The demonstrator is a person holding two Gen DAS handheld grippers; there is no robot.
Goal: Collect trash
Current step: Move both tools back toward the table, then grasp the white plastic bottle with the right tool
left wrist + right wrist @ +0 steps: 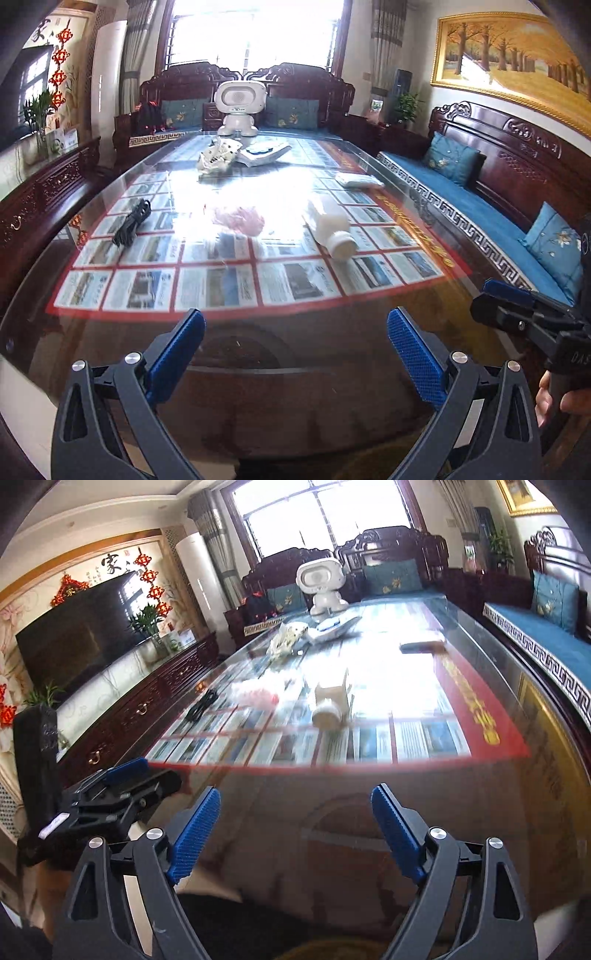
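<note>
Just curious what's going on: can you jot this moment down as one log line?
left tool: open, empty | right tool: open, empty | bottle: lying on table | pink wrapper: on table

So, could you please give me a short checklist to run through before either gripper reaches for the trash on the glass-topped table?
1. Left gripper open and empty: ok.
2. Right gripper open and empty: ok.
3. White plastic bottle lying on its side, nothing on it: ok.
4. Crumpled pink plastic wrapper clearly outlined: not ok, window glare washes it out.
5. Black coiled cable lying apart from the wrapper: ok.
6. Trash bin in view: not ok, none visible.
</note>
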